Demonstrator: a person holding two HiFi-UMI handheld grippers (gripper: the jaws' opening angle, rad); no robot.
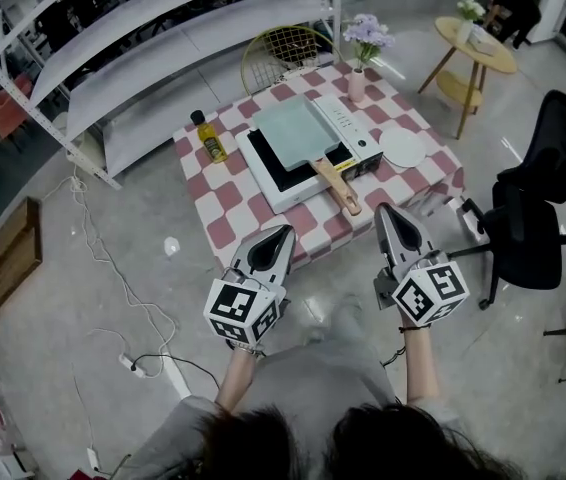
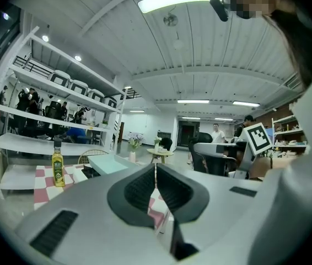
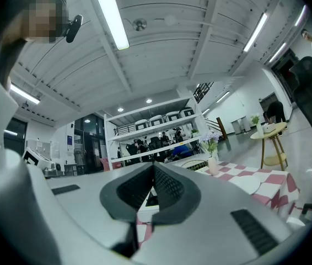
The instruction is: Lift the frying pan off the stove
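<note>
A square pale-green frying pan [image 1: 296, 133] with a wooden handle [image 1: 338, 186] rests on a white stove [image 1: 355, 130] on the checkered table [image 1: 225, 218]. The handle points toward me. Both grippers hang in the air in front of the table's near edge, apart from the pan. My left gripper [image 1: 285, 230] is shut and empty, its tip near the table's front. My right gripper [image 1: 383, 208] is also shut and empty, just right of the handle's end. In the left gripper view, the pan [image 2: 107, 162] lies ahead beyond the touching jaws of the left gripper [image 2: 155, 173]. The right gripper [image 3: 154, 173] shows its jaws together too.
An oil bottle [image 1: 210, 140] stands at the table's left, a flower vase [image 1: 359, 78] at the back and a white plate [image 1: 403, 148] at the right. A black office chair [image 1: 543, 198] sits right of the table. White shelving [image 1: 143, 58] runs behind. Cables lie on the floor at left.
</note>
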